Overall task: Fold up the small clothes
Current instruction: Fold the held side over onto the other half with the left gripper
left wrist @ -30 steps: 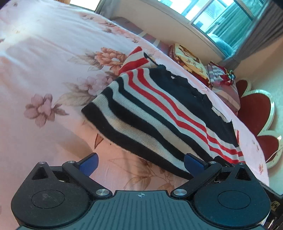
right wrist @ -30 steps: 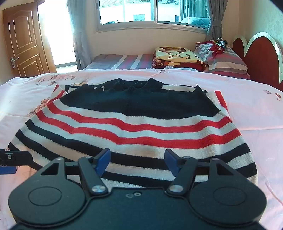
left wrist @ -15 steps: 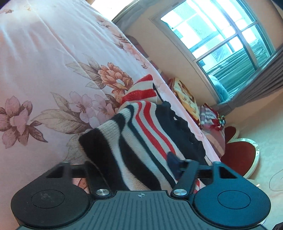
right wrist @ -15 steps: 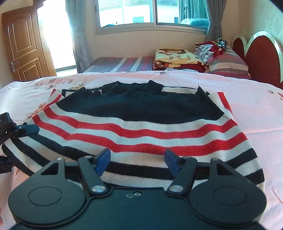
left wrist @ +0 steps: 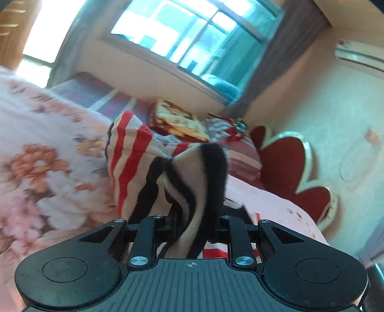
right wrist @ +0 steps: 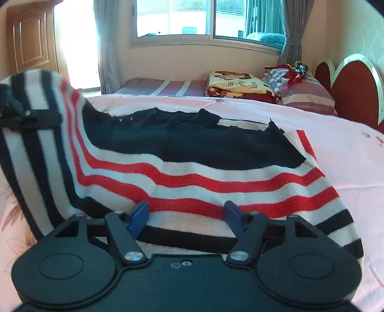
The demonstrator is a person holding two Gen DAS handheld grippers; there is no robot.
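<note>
A small striped sweater (right wrist: pixel 192 172), black at the top with red, white and black bands, lies on the pink floral bed (right wrist: pixel 336 148). My left gripper (left wrist: pixel 189 225) is shut on the sweater's bottom left corner (left wrist: pixel 192 182) and holds it lifted off the bed; its fingertips are hidden by the cloth. In the right wrist view the left gripper (right wrist: pixel 26 115) shows at the far left with the raised corner. My right gripper (right wrist: pixel 187 216) is open, its blue fingertips (right wrist: pixel 139 213) just above the sweater's lower hem.
Folded blankets (right wrist: pixel 235 84) and a striped pillow (right wrist: pixel 304 93) lie at the head of the bed beside a red headboard (right wrist: pixel 348 84). A window (right wrist: pixel 206 16) and a wooden door (right wrist: pixel 28 45) are behind.
My left gripper closed on the sweater's bottom left corner and lifted it up off the bed. My right gripper stayed open and edged a little forward over the hem.
</note>
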